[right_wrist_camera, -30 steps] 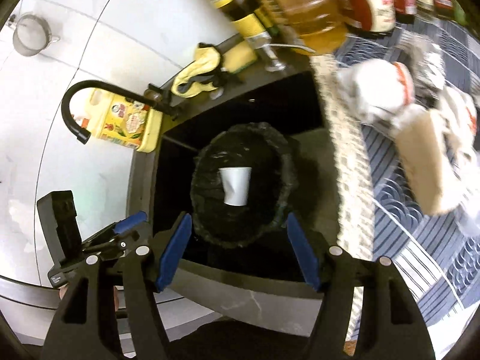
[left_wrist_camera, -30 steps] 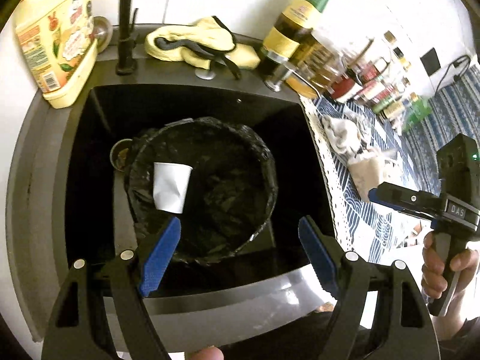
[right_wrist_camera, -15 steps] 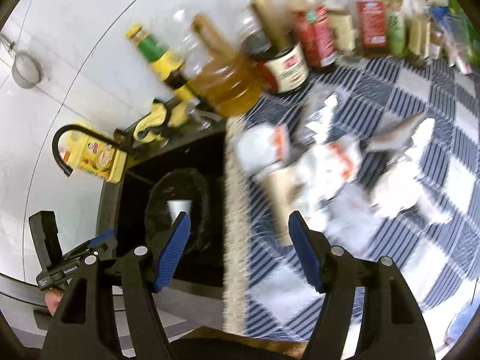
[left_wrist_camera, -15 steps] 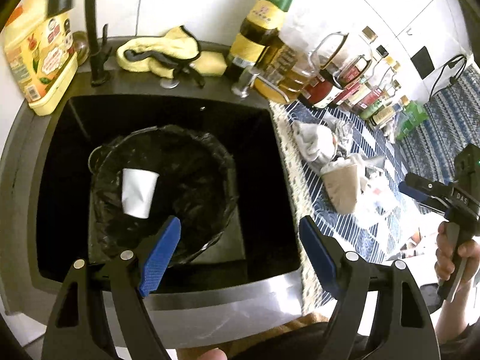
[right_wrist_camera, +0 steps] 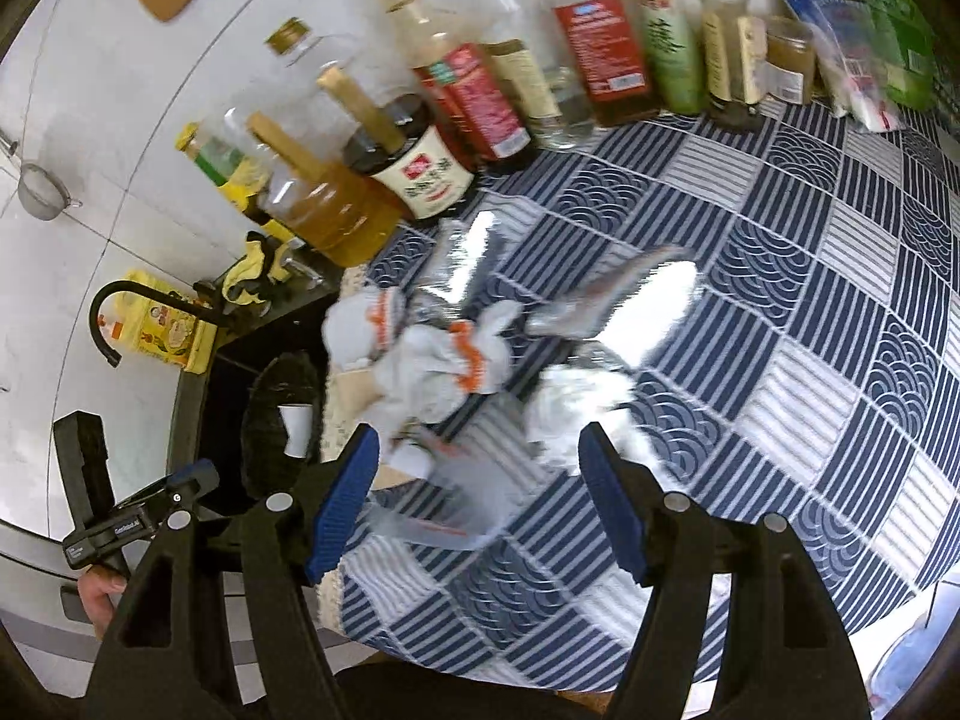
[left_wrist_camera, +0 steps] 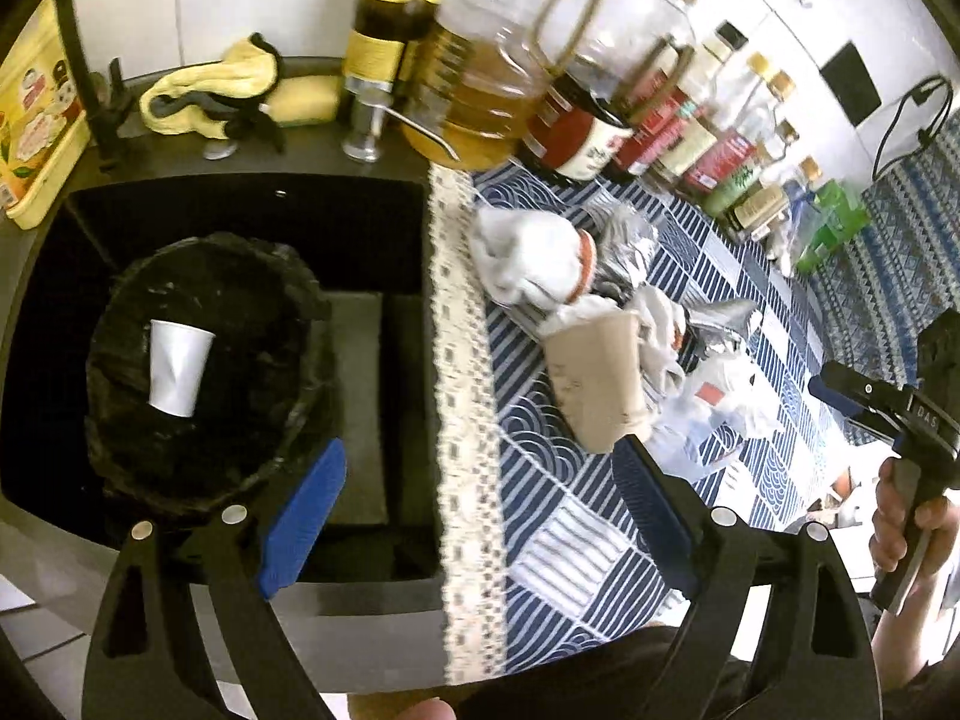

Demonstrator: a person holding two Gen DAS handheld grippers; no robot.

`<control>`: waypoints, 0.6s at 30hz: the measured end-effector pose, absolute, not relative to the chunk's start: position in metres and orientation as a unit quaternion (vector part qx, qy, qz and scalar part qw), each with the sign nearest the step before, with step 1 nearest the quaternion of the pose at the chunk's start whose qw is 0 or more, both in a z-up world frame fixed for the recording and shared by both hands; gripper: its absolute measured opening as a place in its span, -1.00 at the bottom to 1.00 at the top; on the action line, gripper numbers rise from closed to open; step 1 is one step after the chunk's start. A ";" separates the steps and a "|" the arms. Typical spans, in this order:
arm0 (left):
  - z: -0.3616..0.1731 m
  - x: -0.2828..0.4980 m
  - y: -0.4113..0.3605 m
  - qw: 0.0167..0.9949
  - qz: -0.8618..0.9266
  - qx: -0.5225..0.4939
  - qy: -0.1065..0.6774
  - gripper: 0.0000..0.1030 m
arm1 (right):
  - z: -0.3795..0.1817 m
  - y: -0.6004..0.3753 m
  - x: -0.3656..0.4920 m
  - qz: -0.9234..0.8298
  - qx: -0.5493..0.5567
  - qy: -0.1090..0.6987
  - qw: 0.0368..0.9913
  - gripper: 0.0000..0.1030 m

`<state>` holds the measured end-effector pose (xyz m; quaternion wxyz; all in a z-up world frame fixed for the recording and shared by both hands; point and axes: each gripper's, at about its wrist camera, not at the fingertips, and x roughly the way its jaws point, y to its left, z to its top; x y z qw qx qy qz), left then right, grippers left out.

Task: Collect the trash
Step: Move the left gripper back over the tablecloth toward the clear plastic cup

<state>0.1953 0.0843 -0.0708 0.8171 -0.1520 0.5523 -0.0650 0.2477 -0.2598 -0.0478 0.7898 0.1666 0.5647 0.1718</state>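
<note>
Your left gripper (left_wrist_camera: 480, 501), jaws just widened, and right gripper (right_wrist_camera: 477, 507) both gape empty; pinch the light, crushable brown paper cup (left_wrist_camera: 597, 381), centre-right on the cloth, mid-wall.

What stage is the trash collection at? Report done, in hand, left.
Done: one white paper cup lies in the black-lined bin in the sink. In hand: nothing; left gripper and right gripper have open, empty jaws. Left: crumpled white wrappers, brown paper cup, foil packets.
</note>
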 end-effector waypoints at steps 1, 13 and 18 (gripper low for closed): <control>-0.072 0.196 0.076 0.817 -0.062 -0.151 0.553 0.70 | -0.051 -0.265 0.250 0.174 0.166 0.566 0.788 0.34; -0.084 0.180 0.043 0.812 0.003 -0.175 0.557 0.70 | -0.107 -0.272 0.281 0.192 0.117 0.620 0.751 0.34; -0.089 0.176 0.033 0.810 0.022 -0.192 0.554 0.70 | -0.125 -0.272 0.293 0.196 0.101 0.639 0.737 0.34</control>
